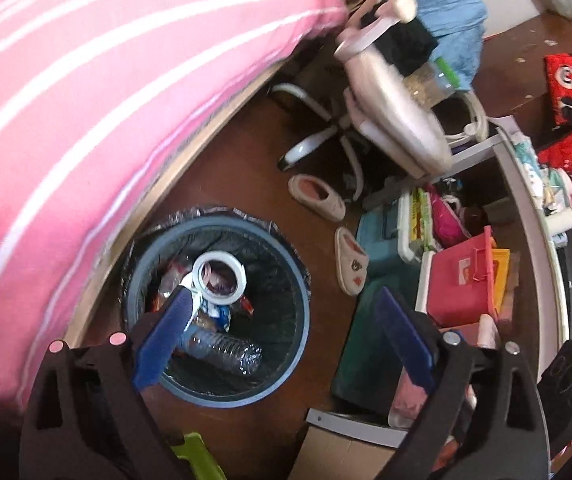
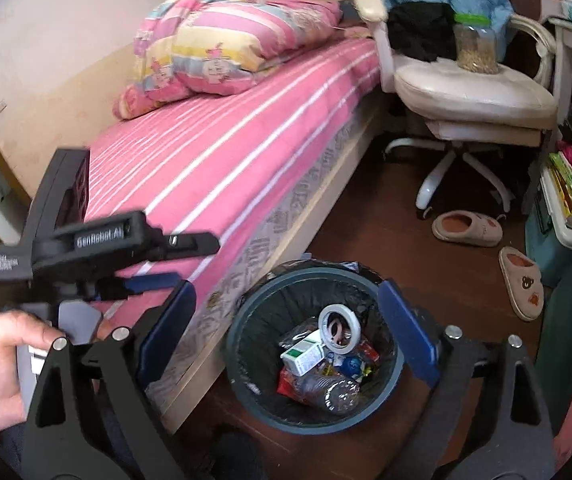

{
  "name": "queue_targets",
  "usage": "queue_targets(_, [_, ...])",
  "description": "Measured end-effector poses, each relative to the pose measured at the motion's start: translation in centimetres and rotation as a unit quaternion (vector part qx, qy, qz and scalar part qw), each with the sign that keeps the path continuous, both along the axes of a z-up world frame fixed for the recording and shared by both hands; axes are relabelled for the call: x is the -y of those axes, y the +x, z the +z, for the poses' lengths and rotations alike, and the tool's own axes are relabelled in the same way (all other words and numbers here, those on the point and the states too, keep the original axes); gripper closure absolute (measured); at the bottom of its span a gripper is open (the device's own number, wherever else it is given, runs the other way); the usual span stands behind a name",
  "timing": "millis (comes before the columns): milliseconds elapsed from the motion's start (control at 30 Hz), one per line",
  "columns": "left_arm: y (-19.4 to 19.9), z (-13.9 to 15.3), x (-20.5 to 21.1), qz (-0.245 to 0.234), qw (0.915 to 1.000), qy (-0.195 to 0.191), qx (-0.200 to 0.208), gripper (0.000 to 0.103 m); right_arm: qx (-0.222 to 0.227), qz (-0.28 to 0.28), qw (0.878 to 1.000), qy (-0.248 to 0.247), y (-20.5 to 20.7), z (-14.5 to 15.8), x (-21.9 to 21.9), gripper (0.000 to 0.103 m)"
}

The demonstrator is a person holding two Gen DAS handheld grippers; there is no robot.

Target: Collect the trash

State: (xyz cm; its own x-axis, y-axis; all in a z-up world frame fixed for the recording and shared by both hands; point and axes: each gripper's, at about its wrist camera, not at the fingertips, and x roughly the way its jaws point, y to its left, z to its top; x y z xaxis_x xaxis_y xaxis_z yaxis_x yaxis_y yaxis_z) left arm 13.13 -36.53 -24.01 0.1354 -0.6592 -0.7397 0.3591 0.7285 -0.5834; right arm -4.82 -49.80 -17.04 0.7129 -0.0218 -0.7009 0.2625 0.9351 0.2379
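Note:
A blue round trash bin with a black liner stands on the brown floor beside the bed; it also shows in the right wrist view. Inside lie a white tape roll, a clear crushed plastic bottle, a green-and-white carton and coloured wrappers. My left gripper hangs open and empty above the bin. My right gripper is open and empty, above the bin's near side. The left gripper's black body shows at the left in the right wrist view, held by a hand.
A bed with a pink striped sheet and a folded quilt runs along the left. A white swivel chair carries a jar and clothes. Two slippers lie on the floor. Storage boxes and a desk crowd the right.

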Motion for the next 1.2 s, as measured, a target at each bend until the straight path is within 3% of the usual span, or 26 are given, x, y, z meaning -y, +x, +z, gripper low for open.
queue_targets(167, [-1.6, 4.1, -2.9, 0.024, 0.9974, -0.024, 0.064, 0.009, 0.02, 0.036, 0.999, -0.003, -0.4, 2.9, -3.5, 0.01])
queue_targets(300, [-2.6, 7.8, -6.1, 0.052, 0.9901, -0.052, 0.12, 0.006, 0.052, 0.065, 0.996, -0.024, -0.2, 6.1, -7.0, 0.008])
queue_targets(467, [-4.1, 12.9, -12.1, 0.116, 0.9713, -0.049, 0.202, 0.006, 0.094, 0.108, 0.988, -0.053, -0.1, 10.1, -12.3, 0.006])
queue_targets(667, [-7.5, 17.3, -20.4, 0.194, 0.9368, -0.016, 0.29, 0.005, 0.125, 0.148, 0.98, -0.051, 0.5, 12.4, -17.9, 0.006])
queue_targets(800, [-10.4, 17.8, -25.1, 0.241, 0.9091, 0.031, 0.339, 0.005, 0.13, 0.173, 0.975, -0.047, 0.9, 12.8, -22.1, 0.005])
queue_targets(900, [-11.9, 16.7, -29.4, 0.287, 0.8924, 0.059, 0.343, 0.005, 0.132, 0.203, 0.968, -0.063, 1.1, 12.3, -25.9, 0.005])
queue_targets(1033, [-12.5, 14.8, -34.1, 0.33, 0.8864, 0.073, 0.316, 0.005, 0.135, 0.248, 0.954, -0.104, 1.4, 11.1, -30.7, 0.005])
queue_targets(1200, [-12.4, 14.2, -37.3, 0.375, 0.8647, 0.11, 0.316, 0.005, 0.161, 0.29, 0.936, -0.122, 2.9, 9.9, -35.3, 0.005])
